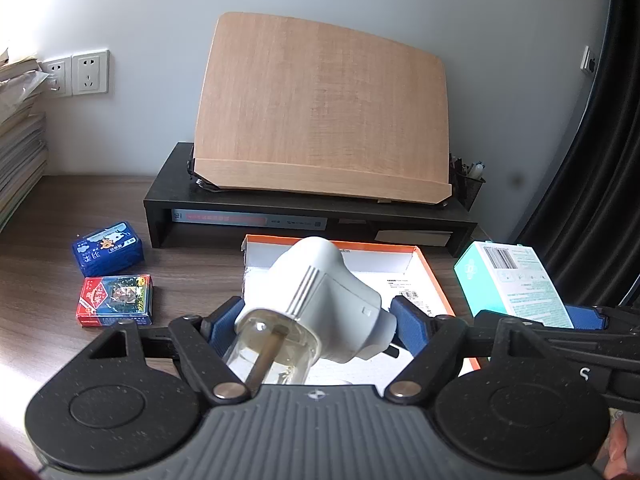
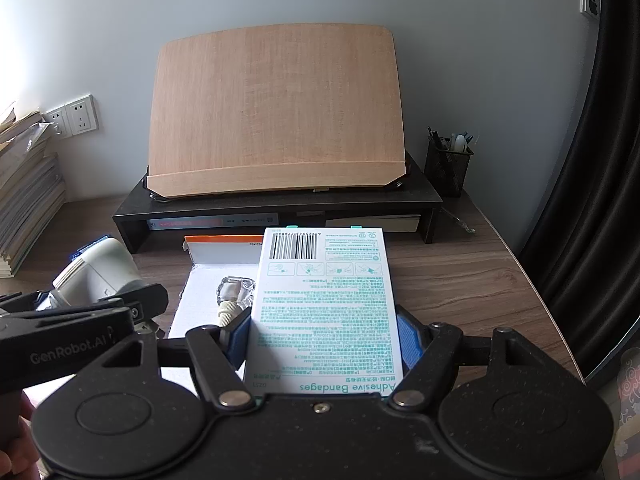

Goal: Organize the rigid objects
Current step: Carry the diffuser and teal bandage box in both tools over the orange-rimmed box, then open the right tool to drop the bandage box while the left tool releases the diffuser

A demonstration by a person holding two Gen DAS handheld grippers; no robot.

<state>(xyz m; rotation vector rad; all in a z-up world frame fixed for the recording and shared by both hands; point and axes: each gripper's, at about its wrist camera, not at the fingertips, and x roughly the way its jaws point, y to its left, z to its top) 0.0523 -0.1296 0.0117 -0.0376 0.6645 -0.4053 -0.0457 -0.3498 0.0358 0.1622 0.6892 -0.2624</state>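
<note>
desk [image 1: 48,216]: wood-grain, lying bare at left | sitting on it: black riser [image 1: 168,196], open orange-edged box [image 1: 420,276], blue card pack [image 1: 108,248], red card pack [image 1: 115,300], mesh pen cup [image 2: 446,172], paper stack [image 2: 28,208]

Soft daylight enters from the left; both views sharp, with fisheye-bent edges.

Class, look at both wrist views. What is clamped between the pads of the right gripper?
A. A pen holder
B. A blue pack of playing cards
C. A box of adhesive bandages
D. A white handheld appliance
C: the right gripper has its blue pads against the sides of the adhesive bandage box.
</note>
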